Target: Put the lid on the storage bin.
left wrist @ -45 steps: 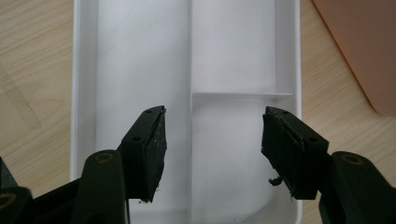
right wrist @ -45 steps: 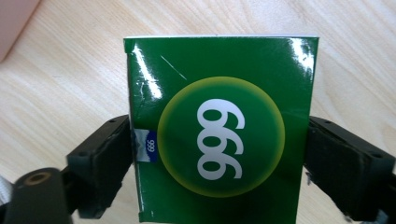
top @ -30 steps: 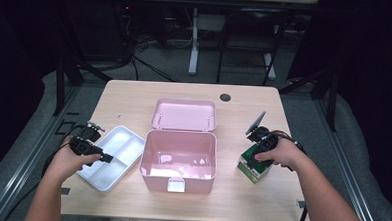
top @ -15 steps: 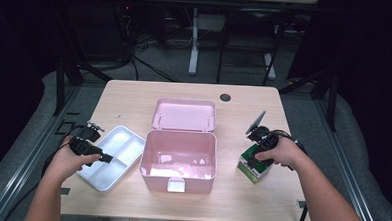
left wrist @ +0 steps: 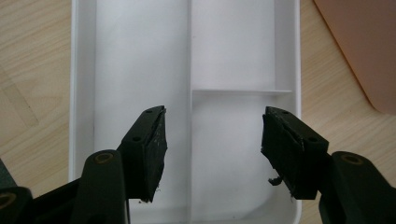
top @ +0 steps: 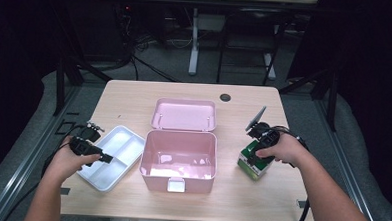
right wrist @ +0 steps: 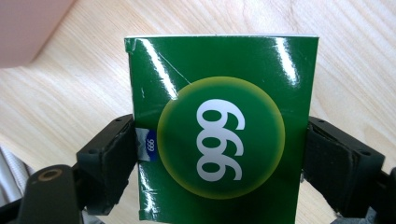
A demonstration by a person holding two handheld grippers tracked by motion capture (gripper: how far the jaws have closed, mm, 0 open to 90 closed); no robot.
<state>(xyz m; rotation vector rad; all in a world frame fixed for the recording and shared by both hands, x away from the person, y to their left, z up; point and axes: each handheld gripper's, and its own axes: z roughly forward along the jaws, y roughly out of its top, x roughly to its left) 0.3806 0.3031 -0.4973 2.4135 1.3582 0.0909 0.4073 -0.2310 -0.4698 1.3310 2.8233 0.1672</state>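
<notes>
Fingers of the right gripper (right wrist: 219, 154) clamp both sides of the glossy green cardboard box (right wrist: 219, 126), standing on the wooden table (top: 134, 100) right of the open pink plastic case (top: 179, 155). Left gripper (left wrist: 212, 144) fingers are spread above the white divided tray (left wrist: 84, 70).

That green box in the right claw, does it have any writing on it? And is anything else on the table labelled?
"999" in large white digits inside a yellow-rimmed circle, on the glossy green cardboard box between the right claw's jaws.
"999" again, tiny and white, on a small blue tab at the box's left edge.
The white plastic divided tray and the open pink plastic box show no writing.
</notes>
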